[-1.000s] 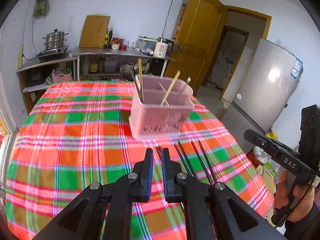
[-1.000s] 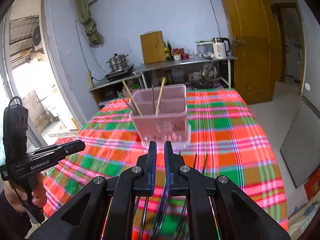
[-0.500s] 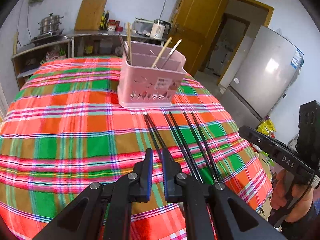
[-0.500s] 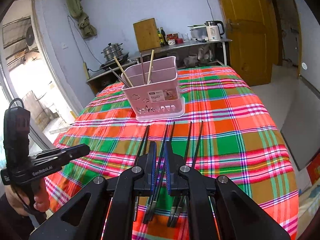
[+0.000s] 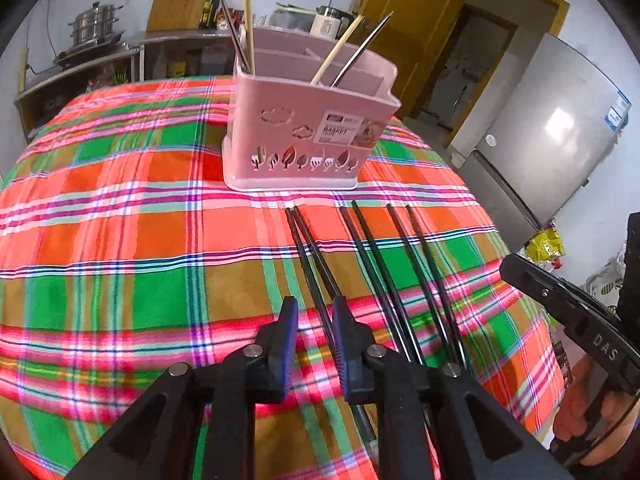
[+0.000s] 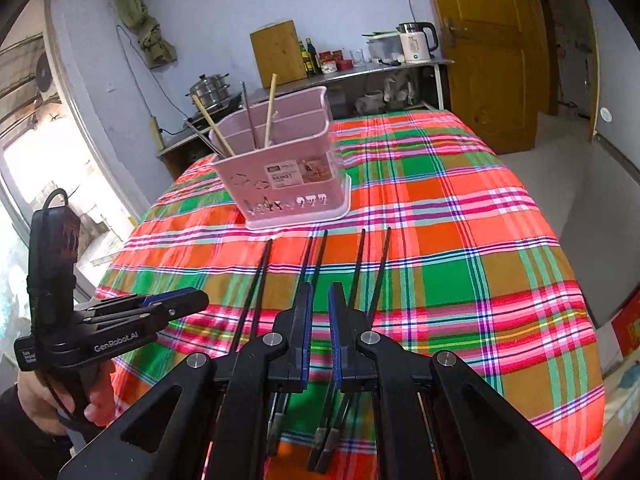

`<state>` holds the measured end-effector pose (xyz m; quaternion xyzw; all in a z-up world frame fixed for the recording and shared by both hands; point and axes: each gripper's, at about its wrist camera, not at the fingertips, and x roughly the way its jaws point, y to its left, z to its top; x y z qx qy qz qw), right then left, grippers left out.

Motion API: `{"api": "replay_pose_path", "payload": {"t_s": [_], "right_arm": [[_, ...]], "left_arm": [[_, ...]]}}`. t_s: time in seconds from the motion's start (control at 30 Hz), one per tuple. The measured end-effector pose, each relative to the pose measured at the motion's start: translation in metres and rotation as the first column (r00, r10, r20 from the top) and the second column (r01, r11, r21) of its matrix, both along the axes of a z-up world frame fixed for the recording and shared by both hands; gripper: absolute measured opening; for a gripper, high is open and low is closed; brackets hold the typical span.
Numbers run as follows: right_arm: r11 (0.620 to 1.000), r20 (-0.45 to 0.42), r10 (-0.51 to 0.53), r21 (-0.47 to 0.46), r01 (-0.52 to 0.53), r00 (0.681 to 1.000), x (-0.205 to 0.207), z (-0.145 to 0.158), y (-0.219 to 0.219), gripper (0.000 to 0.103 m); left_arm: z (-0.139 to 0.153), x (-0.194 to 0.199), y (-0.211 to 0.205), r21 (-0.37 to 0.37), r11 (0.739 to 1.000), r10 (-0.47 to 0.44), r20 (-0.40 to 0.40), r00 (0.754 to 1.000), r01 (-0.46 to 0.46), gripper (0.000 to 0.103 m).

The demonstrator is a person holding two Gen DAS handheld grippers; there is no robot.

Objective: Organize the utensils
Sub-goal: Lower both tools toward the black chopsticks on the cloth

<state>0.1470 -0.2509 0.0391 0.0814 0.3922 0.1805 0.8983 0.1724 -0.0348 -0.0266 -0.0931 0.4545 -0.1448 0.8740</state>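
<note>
A pink utensil basket [image 5: 308, 132] stands on the plaid tablecloth and holds wooden and metal chopsticks; it also shows in the right wrist view [image 6: 280, 176]. Three pairs of black chopsticks [image 5: 372, 264] lie side by side in front of it, also in the right wrist view [image 6: 316, 264]. My left gripper [image 5: 314, 312] is open a little, low over the leftmost pair, which runs between its fingers. My right gripper [image 6: 318, 300] has a narrow gap, empty, above the middle pair. Each gripper shows in the other's view: the right [image 5: 568, 316] and the left [image 6: 132, 316].
The round table [image 5: 100, 240] drops off at its right edge towards a grey fridge [image 5: 552, 140]. Behind stand a shelf with a steamer pot [image 6: 210, 90], a kettle [image 6: 416, 42], a cutting board and a yellow door [image 6: 484, 52].
Both grippers have dropped lower and tilted down towards the table. The left gripper's fingers have opened a little around the leftmost chopstick pair.
</note>
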Motion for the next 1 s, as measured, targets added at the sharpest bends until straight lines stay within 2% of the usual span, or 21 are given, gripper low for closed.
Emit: {"api": "replay_pose_path", "payload": {"t_s": [0.07,0.5,0.77,0.93,1.0], "right_arm": [[1.000,-0.008,0.001,-0.007,-0.001,1.000,0.005,-0.003,0.001,0.012],[1.000,-0.033,0.007,-0.003,-0.007,0.999,0.016,-0.014,0.000,0.012],[1.000,-0.043,0.005,-0.007,-0.005,0.999,0.021,-0.018,0.001,0.012],[1.000,-0.057,0.006,-0.024,-0.008,0.998,0.031,-0.025,0.006,0.012],[1.000,-0.068,0.008,-0.030,-0.010,0.998,0.037,-0.029,0.008,0.012]], "left_arm": [[-0.006,0.005,-0.003,0.006,1.000,-0.001,-0.011,1.000,0.001,0.017],[-0.030,0.021,-0.015,0.036,0.999,0.002,-0.068,0.998,0.000,0.017],[-0.033,0.025,-0.023,0.094,0.995,0.020,-0.046,0.999,-0.015,0.017],[-0.033,0.023,-0.006,0.105,0.992,0.068,-0.042,0.997,-0.064,0.014],[-0.033,0.022,0.003,0.083,0.994,0.073,-0.049,0.996,-0.068,0.014]]}}
